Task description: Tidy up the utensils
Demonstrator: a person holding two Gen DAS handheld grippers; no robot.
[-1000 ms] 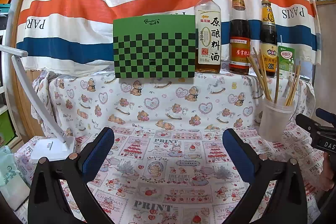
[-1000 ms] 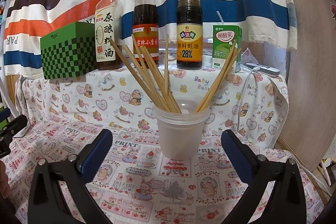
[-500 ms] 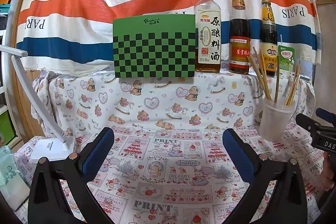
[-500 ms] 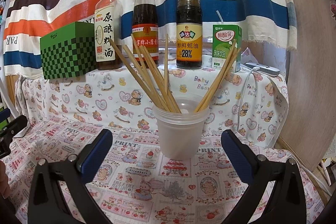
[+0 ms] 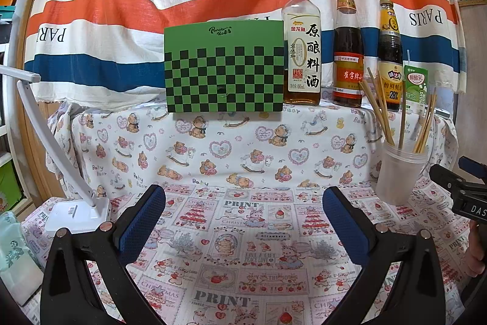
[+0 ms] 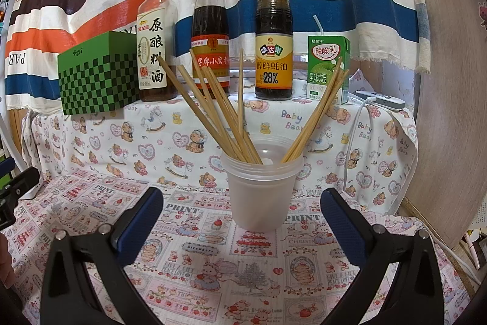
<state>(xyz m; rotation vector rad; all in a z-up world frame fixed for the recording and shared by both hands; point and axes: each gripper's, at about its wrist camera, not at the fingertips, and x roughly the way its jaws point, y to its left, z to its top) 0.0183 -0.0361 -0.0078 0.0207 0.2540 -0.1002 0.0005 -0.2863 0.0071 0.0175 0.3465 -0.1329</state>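
A translucent plastic cup (image 6: 261, 191) stands on the patterned tablecloth and holds several wooden chopsticks (image 6: 216, 108) that lean left and right. My right gripper (image 6: 242, 210) is open and empty, with the cup just ahead between its blue pads. The cup also shows in the left wrist view (image 5: 398, 172) at the right, with the chopsticks (image 5: 377, 108) in it. My left gripper (image 5: 243, 210) is open and empty over bare cloth, well left of the cup.
On the raised shelf behind stand a green checkered box (image 5: 224, 67), a cooking wine bottle (image 5: 302, 47), two dark sauce bottles (image 6: 210, 32) (image 6: 274, 32) and a green drink carton (image 6: 328, 69). A white desk lamp base (image 5: 77, 213) sits at left. A wooden panel (image 6: 450, 87) bounds the right.
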